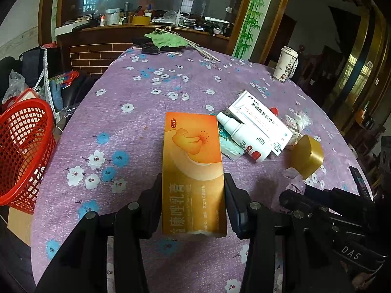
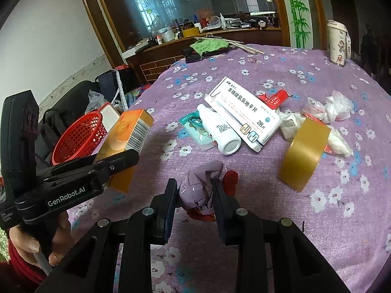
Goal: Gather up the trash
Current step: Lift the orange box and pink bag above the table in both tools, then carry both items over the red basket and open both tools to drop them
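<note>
trash lies scattered on the round table (image 1: 117,127) under its purple flowered cloth, with a red basket (image 1: 24,146) just off the table's left edge, the likely place for it all.

the orange box (image 1: 193,166) is the largest piece in hand: the left gripper (image 1: 193,202) clamps its long sides near the lower end, and the box is lifted clear of the cloth, tilting up toward the basket in the right wrist view. it looks like light, thin cardboard, probably empty, so a hard squeeze would crush it; a hold across the flat sides near the middle would steady it better.

the white box (image 2: 244,114) lies flat beside a white bottle (image 2: 218,131), both touching. the bottle is smooth and round and would probably roll or slip; across its body is the place to take it.

the tape roll (image 2: 303,153) stands tilted on its edge, stiff and a bit heavier by the look of it.

the crumpled wrapper (image 2: 202,190), purple and red, sits pinched between the narrow fingers of the right gripper (image 2: 194,195). it is soft, weightless and springy, so a firm pinch through the bulk suits it.

small white plastic scraps (image 2: 337,107) lie at the far right, flimsy and easy to snag.
</note>
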Motion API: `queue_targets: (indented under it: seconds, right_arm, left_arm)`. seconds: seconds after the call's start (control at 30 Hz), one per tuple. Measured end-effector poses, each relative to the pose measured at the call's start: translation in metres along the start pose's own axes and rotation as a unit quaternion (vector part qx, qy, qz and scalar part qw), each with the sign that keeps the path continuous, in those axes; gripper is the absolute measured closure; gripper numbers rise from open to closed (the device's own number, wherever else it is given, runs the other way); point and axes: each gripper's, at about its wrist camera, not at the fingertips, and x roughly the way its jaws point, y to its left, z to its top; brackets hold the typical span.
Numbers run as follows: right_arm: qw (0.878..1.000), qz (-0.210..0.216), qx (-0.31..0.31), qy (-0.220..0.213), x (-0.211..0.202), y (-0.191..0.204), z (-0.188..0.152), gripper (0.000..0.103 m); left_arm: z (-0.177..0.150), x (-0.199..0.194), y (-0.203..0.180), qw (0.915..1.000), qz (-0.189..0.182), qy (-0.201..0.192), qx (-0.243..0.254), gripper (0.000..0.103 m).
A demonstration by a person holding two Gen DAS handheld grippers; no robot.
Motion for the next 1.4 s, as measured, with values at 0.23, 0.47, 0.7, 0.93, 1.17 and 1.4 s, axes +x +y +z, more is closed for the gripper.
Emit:
queue_targets:
  seconds: [0.23, 0.47, 0.7, 0.93, 1.17, 1.4]
  right_arm:
    - [1.0, 0.007, -0.002, -0.001, 0.0, 0.005, 0.006, 0.072]
    - [1.0, 0.011, -0.009, 0.001, 0.004, 0.012, 0.01, 0.072]
    - [0.999, 0.035, 0.002, 0.008, 0.007, 0.009, 0.018, 0.072]
    - [0.999, 0.048, 0.001, 0.011, 0.008, 0.014, 0.028, 0.072]
    - [0.998, 0.061, -0.026, 0.013, 0.016, 0.04, 0.045, 0.072]
    - [0.993, 0.093, -0.067, 0.029, 0.035, 0.088, 0.067, 0.072]
  left_arm:
    - [0.0, -0.007, 0.008, 1.0, -0.001, -0.005, -0.007, 0.059]
    - [0.002, -0.014, 0.017, 0.9998, 0.003, -0.013, -0.015, 0.059]
    - [0.006, -0.022, 0.028, 0.9994, 0.012, -0.021, -0.026, 0.059]
    - [0.01, -0.029, 0.039, 0.9988, 0.019, -0.032, -0.033, 0.059]
    - [0.017, -0.04, 0.063, 0.9969, 0.034, -0.048, -0.053, 0.059]
    - [0.025, -0.065, 0.11, 0.9913, 0.083, -0.071, -0.073, 0.058]
